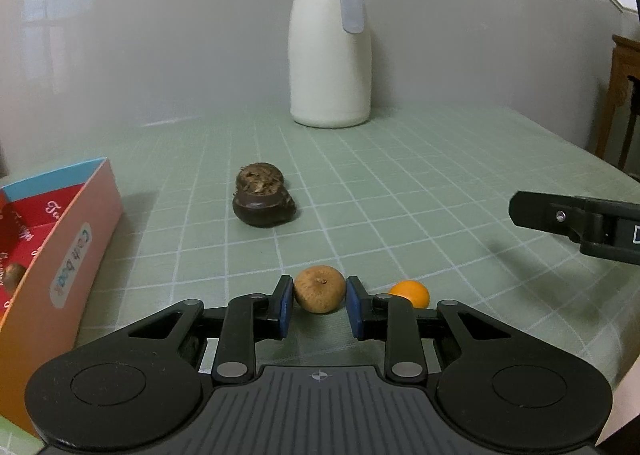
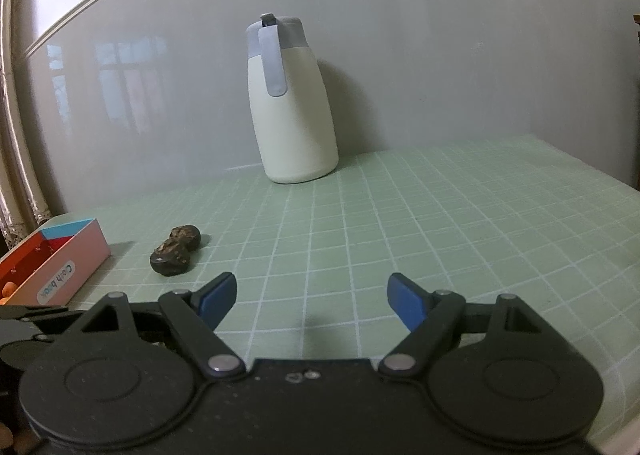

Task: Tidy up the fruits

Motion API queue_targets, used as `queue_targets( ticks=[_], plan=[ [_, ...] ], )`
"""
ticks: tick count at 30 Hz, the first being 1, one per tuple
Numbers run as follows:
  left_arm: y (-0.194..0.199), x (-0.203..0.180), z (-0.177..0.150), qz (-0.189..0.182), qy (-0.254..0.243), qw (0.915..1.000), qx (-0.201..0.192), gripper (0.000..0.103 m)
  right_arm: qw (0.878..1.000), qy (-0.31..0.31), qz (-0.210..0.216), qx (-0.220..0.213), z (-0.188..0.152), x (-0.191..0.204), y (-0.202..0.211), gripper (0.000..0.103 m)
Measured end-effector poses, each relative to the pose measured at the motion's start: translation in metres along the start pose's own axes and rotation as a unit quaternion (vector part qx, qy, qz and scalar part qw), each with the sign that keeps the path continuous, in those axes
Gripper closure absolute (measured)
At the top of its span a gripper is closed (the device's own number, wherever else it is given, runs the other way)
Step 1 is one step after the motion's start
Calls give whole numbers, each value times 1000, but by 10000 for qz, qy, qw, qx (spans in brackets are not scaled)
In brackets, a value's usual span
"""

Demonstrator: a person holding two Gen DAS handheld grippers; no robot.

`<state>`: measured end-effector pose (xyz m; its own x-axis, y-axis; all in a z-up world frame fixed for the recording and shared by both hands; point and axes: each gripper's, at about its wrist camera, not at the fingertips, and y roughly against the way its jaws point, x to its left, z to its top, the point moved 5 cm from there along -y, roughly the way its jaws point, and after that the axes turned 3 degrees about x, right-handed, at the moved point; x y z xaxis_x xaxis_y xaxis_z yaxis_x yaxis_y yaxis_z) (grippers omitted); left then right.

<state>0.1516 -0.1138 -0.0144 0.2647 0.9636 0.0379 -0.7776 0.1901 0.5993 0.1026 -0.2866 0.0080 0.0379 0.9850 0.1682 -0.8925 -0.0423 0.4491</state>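
Green gridded tablecloth [image 1: 400, 183]: our left gripper [image 1: 319, 305] pinches a round tan fruit [image 1: 319, 293]; our right gripper [image 2: 310, 301] gapes empty. Small orange fruit [image 1: 411, 292] and two dark brown fruits [image 1: 262, 195] remain outside the pink cardboard box [image 1: 68, 255].

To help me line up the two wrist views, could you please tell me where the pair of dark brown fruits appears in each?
Left wrist: dark brown fruits, centre-left, right of the pink box.
Right wrist: lower left, again right of the box.
Shared landmark: cream thermos jug by the wall.

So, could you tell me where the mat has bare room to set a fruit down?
Bare mat spreads right of the jug. It is crowded near the box: dark fruits, brown fruit between the left tongs, orange fruit.
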Motion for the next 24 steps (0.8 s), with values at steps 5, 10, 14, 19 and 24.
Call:
queue_targets(
  ticks=[5, 10, 14, 19, 24],
  plan=[
    [10, 8, 8, 92, 69, 9998, -144, 75, 10000, 7, 61, 6, 2, 4, -2, 21],
    [31, 27, 19, 332, 170, 9986, -375, 75, 9998, 106, 160, 1, 2, 15, -3, 21],
    [48, 54, 25, 659, 312, 9960, -514, 75, 9995, 197, 245, 4, 2, 27, -5, 21],
    [62, 96, 22, 1161, 599, 9896, -597, 75, 9987, 342, 367, 51, 1, 44, -10, 21],
    [71, 138, 11, 1601, 865, 9819, -534, 75, 9977, 487, 459, 90, -1, 58, -13, 21]
  ],
)
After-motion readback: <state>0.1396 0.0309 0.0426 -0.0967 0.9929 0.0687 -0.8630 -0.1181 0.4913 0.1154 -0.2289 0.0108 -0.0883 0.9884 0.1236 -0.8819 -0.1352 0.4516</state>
